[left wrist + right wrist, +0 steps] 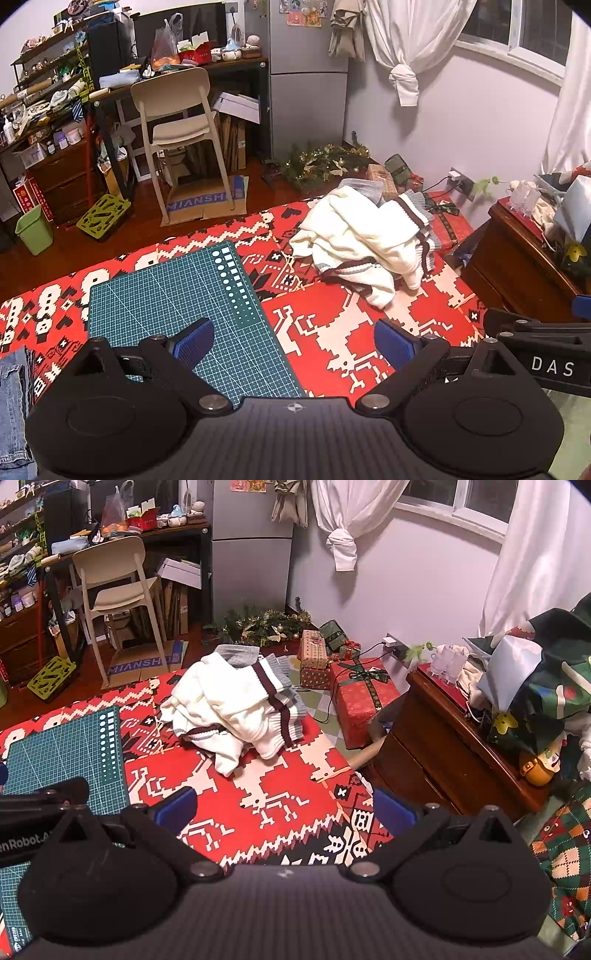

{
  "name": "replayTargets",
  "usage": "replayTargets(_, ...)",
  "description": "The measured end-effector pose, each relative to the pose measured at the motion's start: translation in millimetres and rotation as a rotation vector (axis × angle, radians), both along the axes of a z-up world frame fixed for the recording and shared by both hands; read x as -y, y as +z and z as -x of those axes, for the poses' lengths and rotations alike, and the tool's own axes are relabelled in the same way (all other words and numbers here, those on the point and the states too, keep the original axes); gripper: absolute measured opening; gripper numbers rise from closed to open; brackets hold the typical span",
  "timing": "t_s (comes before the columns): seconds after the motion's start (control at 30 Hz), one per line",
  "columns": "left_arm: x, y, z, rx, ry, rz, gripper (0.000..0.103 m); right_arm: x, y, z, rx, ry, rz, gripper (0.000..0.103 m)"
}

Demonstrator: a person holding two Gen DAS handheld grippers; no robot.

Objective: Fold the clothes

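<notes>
The tabletop (332, 332), covered in a red, white and black patterned cloth, fills the lower half of both views. Its far edge runs across the middle of the left wrist frame, with wooden floor beyond it; its right edge drops toward a dark wooden cabinet (443, 760) at the right of the right wrist frame. A green cutting mat (177, 291) lies on the left part of the cloth, and denim fabric (13, 406) shows at the lower left corner of the left wrist frame.

The left claw (293, 341) is spread wide with nothing between its blue pads, one pad over the mat and the other over bare cloth. The right claw (284, 808) is also spread wide and empty, above open patterned cloth.

The cream sweater (362, 240) with dark striped trim lies crumpled in a heap near the far right corner of the tabletop, in the upper centre of the right wrist frame (236, 705). It sits well apart from both claws, with a stretch of clear cloth between.
</notes>
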State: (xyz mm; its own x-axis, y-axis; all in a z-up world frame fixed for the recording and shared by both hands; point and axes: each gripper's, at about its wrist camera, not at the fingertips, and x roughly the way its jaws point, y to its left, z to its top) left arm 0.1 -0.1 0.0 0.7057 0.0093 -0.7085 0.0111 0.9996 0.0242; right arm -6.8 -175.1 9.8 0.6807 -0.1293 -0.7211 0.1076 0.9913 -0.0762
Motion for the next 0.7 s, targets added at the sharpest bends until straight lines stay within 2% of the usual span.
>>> replayTargets(0.7, -3.1, 1.5, 2.1, -0.006, -0.002, 0.004, 0.094, -1.3, -0.9, 0.4, -0.004, 0.01, 0.003, 0.102)
